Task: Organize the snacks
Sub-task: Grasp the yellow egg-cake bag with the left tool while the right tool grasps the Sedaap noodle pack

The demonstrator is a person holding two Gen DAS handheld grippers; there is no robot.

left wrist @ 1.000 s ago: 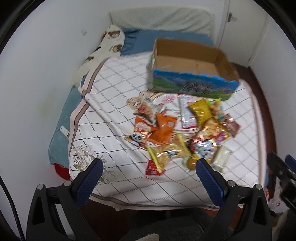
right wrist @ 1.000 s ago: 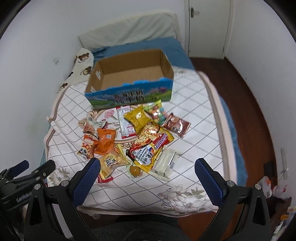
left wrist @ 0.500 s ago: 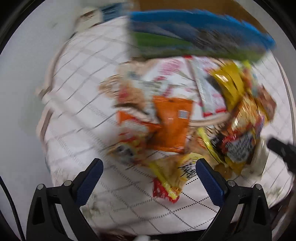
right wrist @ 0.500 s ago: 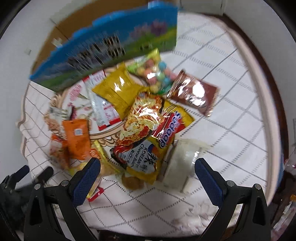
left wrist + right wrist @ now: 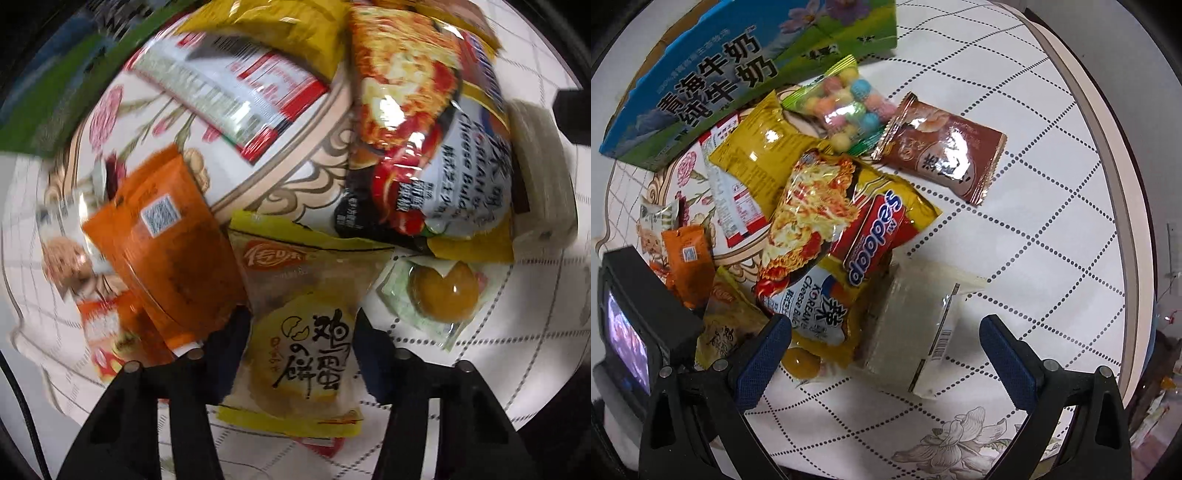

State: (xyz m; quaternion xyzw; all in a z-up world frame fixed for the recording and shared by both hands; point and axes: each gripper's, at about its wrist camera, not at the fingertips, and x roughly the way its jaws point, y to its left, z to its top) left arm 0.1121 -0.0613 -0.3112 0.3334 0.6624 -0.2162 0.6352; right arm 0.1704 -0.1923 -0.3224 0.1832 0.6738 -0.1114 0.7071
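A pile of snack packets lies on a quilted bed. My left gripper [image 5: 301, 332] has its fingers on both sides of a yellow egg-cake packet [image 5: 299, 343] and looks shut on it. An orange packet [image 5: 170, 254] lies just left of it, a round yellow sweet [image 5: 443, 291] to the right. My right gripper [image 5: 884, 343] is open over a clear white-wrapped packet [image 5: 919, 328] and a Korean cheese noodle bag [image 5: 820, 236]. The blue milk carton box [image 5: 738, 70] stands behind the pile. The left gripper's body [image 5: 639, 317] shows at the left in the right wrist view.
A brown packet [image 5: 945, 151], a bag of coloured balls [image 5: 846, 107], a yellow bag [image 5: 764, 155] and a red-and-white sachet [image 5: 733, 192] lie between the noodle bag and the box. The bed edge [image 5: 1123, 184] runs down the right, with floor beyond.
Both grippers have dropped down close to the pile. The left gripper's fingers have narrowed from wide open onto the yellow egg-cake packet. The right gripper stays open.
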